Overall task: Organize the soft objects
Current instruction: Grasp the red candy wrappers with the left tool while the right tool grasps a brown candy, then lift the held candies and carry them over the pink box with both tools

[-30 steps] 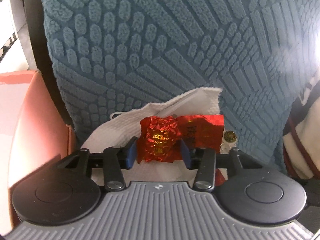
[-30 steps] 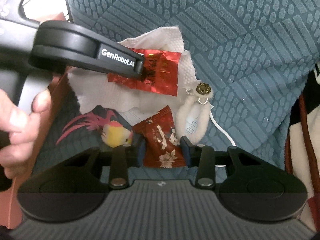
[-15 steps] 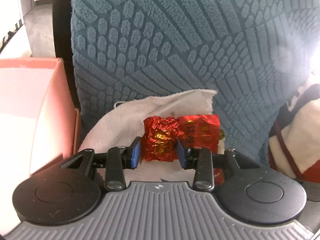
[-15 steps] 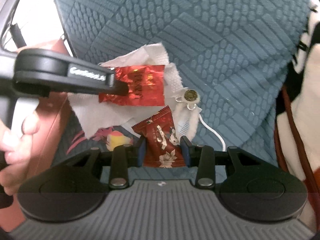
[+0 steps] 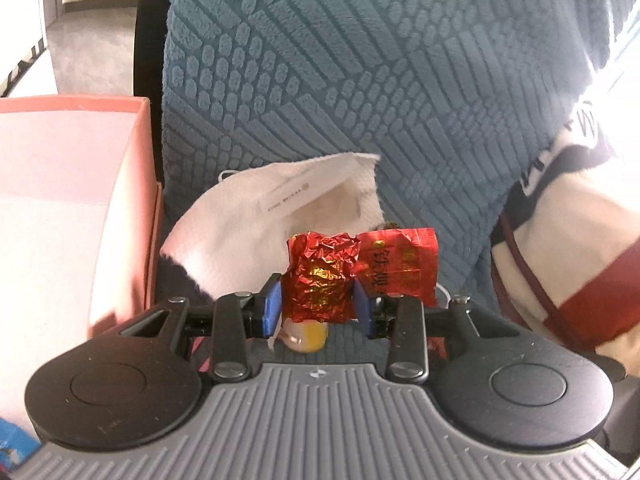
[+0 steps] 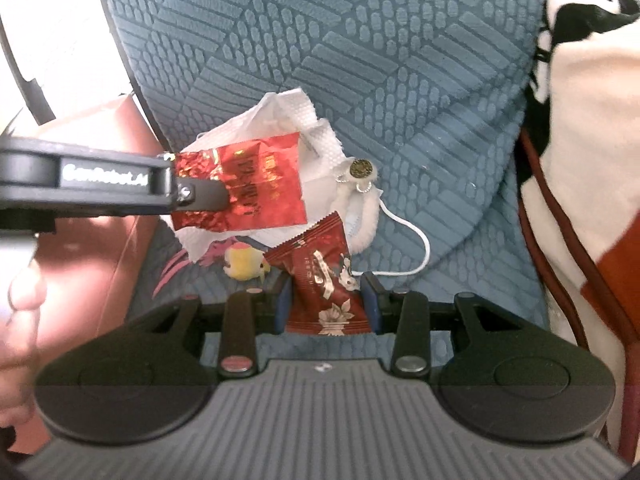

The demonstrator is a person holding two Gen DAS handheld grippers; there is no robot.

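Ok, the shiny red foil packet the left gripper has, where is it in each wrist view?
Left wrist: the red foil packet sits low at centre, pinched between the left gripper's blue pads.
Right wrist: it shows left of centre, hanging from the left gripper's tip.
Shared landmark: the white paper towel behind it on the blue cushion.

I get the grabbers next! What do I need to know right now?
Left gripper: shut on a crinkly foil packet.
Right gripper: shut on a dark red sachet.
Both packets are held above the blue cushion.
On the cushion: tissue, yellow bird toy, white fluffy piece.
Pink box sits at the left.
Done: two packets picked up.
Left: put them away, probably in the box, then the rest.
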